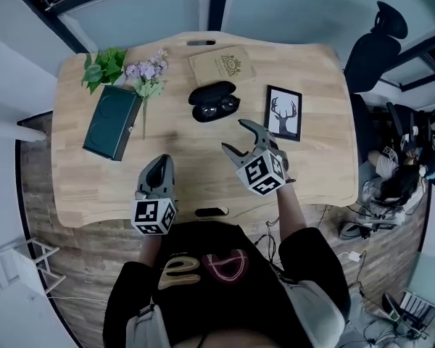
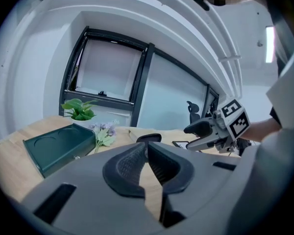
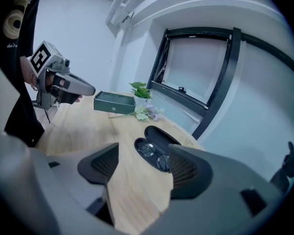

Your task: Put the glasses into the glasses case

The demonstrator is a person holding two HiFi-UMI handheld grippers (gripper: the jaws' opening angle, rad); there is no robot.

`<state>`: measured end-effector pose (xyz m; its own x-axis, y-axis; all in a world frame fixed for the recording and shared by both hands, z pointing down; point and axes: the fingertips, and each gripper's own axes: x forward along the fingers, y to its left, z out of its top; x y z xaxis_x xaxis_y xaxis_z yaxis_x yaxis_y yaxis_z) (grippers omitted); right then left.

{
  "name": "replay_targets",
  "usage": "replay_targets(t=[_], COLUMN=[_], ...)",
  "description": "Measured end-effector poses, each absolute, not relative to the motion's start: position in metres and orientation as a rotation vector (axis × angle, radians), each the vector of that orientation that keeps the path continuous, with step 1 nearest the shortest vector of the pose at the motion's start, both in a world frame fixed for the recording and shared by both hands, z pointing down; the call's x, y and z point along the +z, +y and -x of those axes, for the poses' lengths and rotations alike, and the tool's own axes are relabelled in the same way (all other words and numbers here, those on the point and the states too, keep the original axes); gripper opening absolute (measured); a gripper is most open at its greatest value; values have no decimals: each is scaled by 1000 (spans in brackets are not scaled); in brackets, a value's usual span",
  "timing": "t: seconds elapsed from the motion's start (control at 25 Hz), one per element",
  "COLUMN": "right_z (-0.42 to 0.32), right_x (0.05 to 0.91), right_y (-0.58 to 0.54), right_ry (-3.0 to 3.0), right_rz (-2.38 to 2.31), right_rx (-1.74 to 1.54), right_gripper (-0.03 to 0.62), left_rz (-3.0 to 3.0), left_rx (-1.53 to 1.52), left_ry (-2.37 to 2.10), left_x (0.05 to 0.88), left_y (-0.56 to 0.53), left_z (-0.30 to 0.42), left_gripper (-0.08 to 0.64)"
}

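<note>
An open black glasses case (image 1: 212,93) lies at the middle back of the wooden table (image 1: 188,158), with the glasses (image 1: 216,109) resting in its lower half. My right gripper (image 1: 233,135) hovers open just right of and in front of the case, nothing between its jaws. In the right gripper view the glasses (image 3: 154,155) lie in the case (image 3: 160,135) beyond my open right gripper (image 3: 144,165). My left gripper (image 1: 159,163) is shut and empty near the table's front edge; its view shows the left gripper (image 2: 147,147) with pads touching and the case (image 2: 149,138) farther off.
A dark green box (image 1: 112,122) lies at the left, with a leafy plant (image 1: 105,65) and a sprig of purple flowers (image 1: 148,75) behind it. A tan booklet (image 1: 221,65) sits behind the case, a framed deer picture (image 1: 283,112) to its right. An office chair (image 1: 373,49) stands beyond the table's right end.
</note>
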<state>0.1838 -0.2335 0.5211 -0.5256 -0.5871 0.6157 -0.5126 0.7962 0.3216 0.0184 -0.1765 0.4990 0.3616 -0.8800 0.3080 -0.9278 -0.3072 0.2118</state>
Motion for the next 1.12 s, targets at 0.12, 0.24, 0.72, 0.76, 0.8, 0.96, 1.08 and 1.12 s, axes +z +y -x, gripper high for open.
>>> replay_targets(t=[0.12,0.24,0.72,0.76,0.8,0.96,1.08,1.12], right_z=[-181,-181,-194,-196,-198,-203,-201,-199], right_x=[510,498,468,465,463,458,458,458], right_y=[-217,-204,-169,-167,-166,-154,-148,-146], right_ry=[-2280,-2321,-2440,-2442,-2446,-2463,-2478,-2487], right_rz=[-849,-932,-1357,-1394,-1428,-1552,-1593,-1587], right_rx=[-118,-97,70,70,74,136,176,184], right_gripper=[304,304,304,304,304,304,304,304], left_rz=[-2321,-2353,-2420,-2430,-2439,-2445,-2463,-2473], left_rx=[147,125,78,71,64,62,67,68], left_ry=[-1577,-1562,-1556,-1562,-1566,-1564,-1547,-1536], left_x=[486,479,468,466,463,462,462,461], left_y=[-172,-165,-143,-141,-141,-137,-136,-136], left_z=[-29,-37,-52,-52,-52,-52,-53,-55], left_gripper=[32,32,32,32,32,32,32,32])
